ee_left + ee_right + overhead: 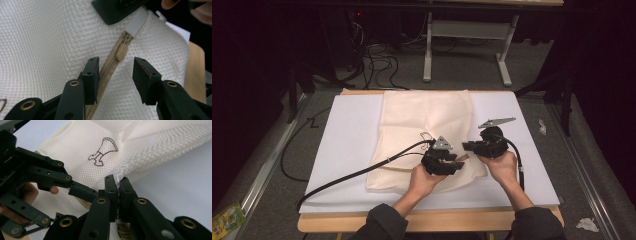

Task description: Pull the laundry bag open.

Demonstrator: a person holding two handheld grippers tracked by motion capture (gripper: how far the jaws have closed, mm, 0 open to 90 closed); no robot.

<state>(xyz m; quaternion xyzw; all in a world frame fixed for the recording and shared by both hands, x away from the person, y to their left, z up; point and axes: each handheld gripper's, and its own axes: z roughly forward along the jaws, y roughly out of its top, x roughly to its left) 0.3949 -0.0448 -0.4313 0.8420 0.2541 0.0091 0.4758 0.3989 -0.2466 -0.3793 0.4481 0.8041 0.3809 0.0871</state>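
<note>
My left tongs [115, 72] stand open over the zipper [111, 67] of the cream mesh bag [427, 125], one jaw lying on the tape, the other well off to the side, and the small beige pull tab [121, 51] sits just ahead of the gap, touched by neither pad. My right tongs [118, 195] are clamped tight on the edge of the mesh near the zipper's end, holding the cloth taut; in the left gripper view that same gripper shows at the top, pinching the end of the zipper line. The bag lies flat on the white mat [347, 135], near the front of the wooden table [432, 221], a little brown embroidered figure [103, 151] showing on its face. To do this well, I judge I should ease the left jaws forward until the tab lies squarely between the pads, close on the tab alone and not the mesh, then draw it straight along the teeth while the right hand keeps the fabric stretched so nothing bunches or snags.
</note>
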